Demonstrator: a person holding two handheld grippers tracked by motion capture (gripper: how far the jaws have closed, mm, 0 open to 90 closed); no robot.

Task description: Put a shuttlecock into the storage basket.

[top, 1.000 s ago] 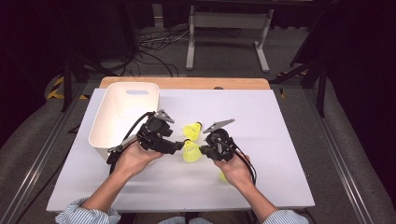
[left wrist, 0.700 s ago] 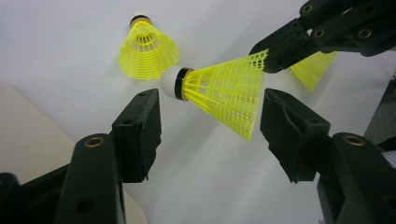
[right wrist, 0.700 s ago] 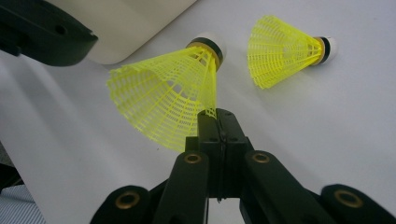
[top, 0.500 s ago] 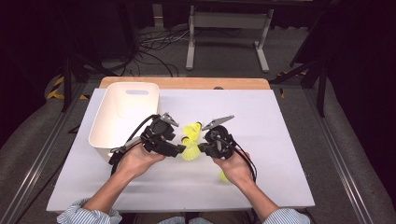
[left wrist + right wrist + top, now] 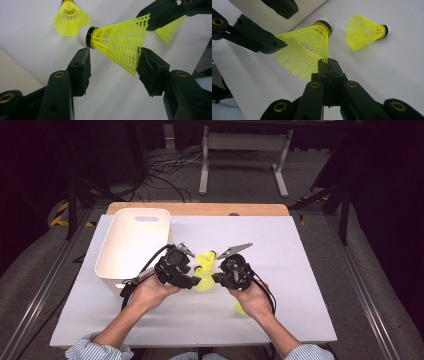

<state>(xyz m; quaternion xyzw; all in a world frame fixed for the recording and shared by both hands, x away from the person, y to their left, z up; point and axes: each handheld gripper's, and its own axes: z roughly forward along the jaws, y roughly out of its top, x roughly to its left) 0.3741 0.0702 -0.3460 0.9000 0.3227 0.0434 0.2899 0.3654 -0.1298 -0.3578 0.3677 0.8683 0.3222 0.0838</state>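
Mid-table beside the white plastic bin (image 5: 131, 242), the right gripper (image 5: 328, 62) pinches a yellow mesh shuttlecock (image 5: 308, 48) by its rim; the left gripper (image 5: 113, 65), jaws closing in, straddles it unclamped. White tabletop (image 5: 300, 270) lies free rightward.

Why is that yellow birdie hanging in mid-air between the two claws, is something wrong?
Nothing is damaged. The right claw pinches the skirt rim of the shuttlecock, holding it off the table, while the left claw has been closing around it, jaws not yet pressing. Another shuttlecock lies on its side.

White table (image 5: 300, 285), bin (image 5: 131, 245), yellow shuttlecocks (image 5: 206, 258)
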